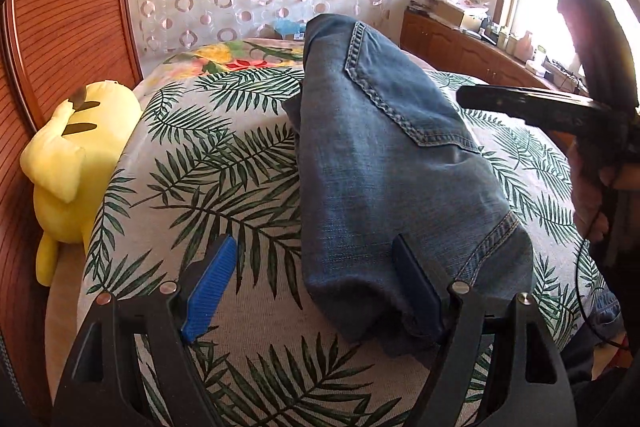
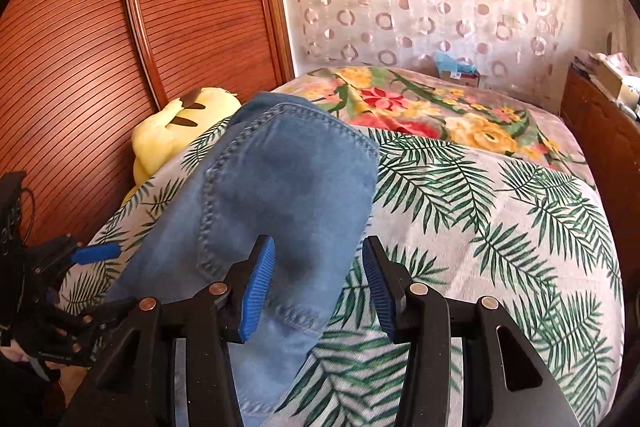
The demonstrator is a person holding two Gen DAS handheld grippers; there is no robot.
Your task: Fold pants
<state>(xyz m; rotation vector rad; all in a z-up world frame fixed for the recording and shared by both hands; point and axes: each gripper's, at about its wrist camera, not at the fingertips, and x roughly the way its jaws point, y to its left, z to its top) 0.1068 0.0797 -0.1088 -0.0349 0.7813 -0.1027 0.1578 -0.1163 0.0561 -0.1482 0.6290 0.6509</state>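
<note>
Pants [image 1: 384, 163]: lying folded on the bed [image 1: 208, 155].
Left gripper [image 1: 316, 283]: hanging spread wide, holding nothing.
Right gripper [image 2: 318, 287]: hanging spread, holding nothing.

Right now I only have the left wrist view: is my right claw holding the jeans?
Observer: No. The right claw is open, with the edge of the jeans lying between its fingers.
Operator: Is anything beyond the jeans on that side?
Observer: The right wrist view shows a floral blanket spread across the far end of the bed.
Operator: And my left claw?
Observer: From the right wrist view, the left claw's blue pad sits beside the jeans, not on them.
</note>
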